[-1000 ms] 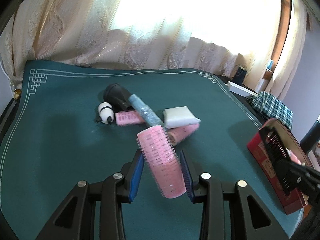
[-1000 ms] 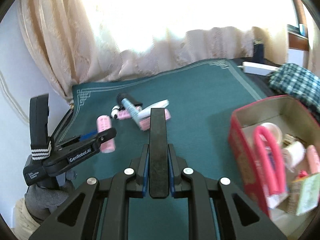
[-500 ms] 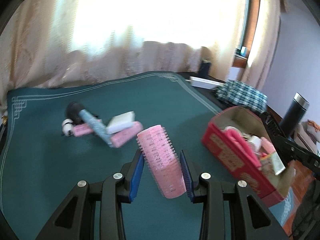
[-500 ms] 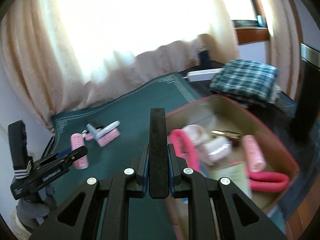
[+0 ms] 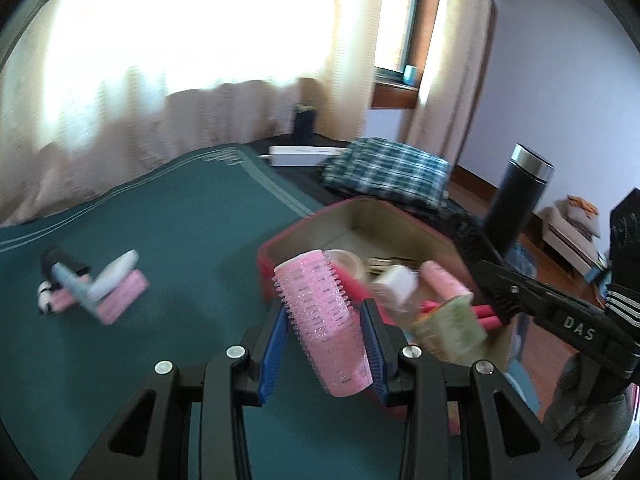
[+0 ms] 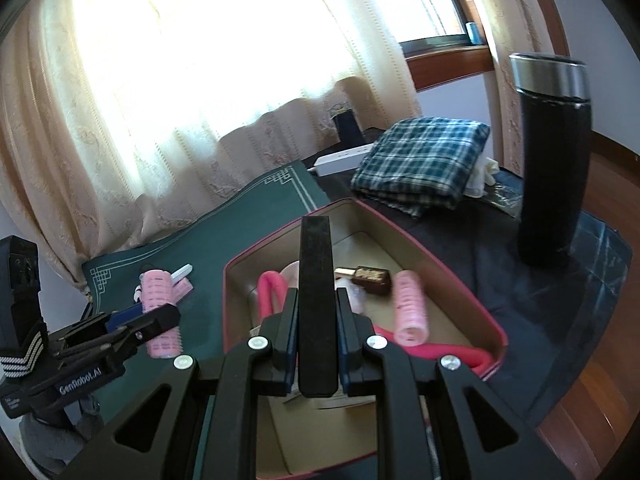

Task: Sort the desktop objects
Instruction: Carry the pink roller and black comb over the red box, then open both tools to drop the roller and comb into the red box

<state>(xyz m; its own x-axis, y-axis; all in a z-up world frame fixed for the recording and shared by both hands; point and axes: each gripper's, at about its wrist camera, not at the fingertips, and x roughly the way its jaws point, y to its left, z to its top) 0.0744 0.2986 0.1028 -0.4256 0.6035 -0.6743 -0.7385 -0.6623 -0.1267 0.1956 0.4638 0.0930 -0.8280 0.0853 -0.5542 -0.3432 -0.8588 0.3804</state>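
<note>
My left gripper [image 5: 325, 334] is shut on a pink hair roller [image 5: 324, 320], held just left of the red box [image 5: 280, 264]; it also shows in the right wrist view [image 6: 158, 312]. My right gripper [image 6: 316, 316] is shut on a flat black comb [image 6: 316, 292], held over the red box [image 6: 440, 264]. The box holds a pink roller [image 6: 409, 306], a pink bendy rod [image 6: 267, 294], a dark bottle [image 6: 370, 278] and other small items. A pile of leftover items [image 5: 92, 288] lies on the green mat [image 5: 160, 240].
A black flask [image 6: 554, 152] stands right of the box. A folded plaid cloth [image 6: 420, 164] and a white power strip [image 6: 340, 158] lie behind it. Curtains hang along the table's far edge.
Both grippers have swung right from the mat toward the red box, carrying the roller and the comb. The right gripper is now above the box; the pile is left behind.
</note>
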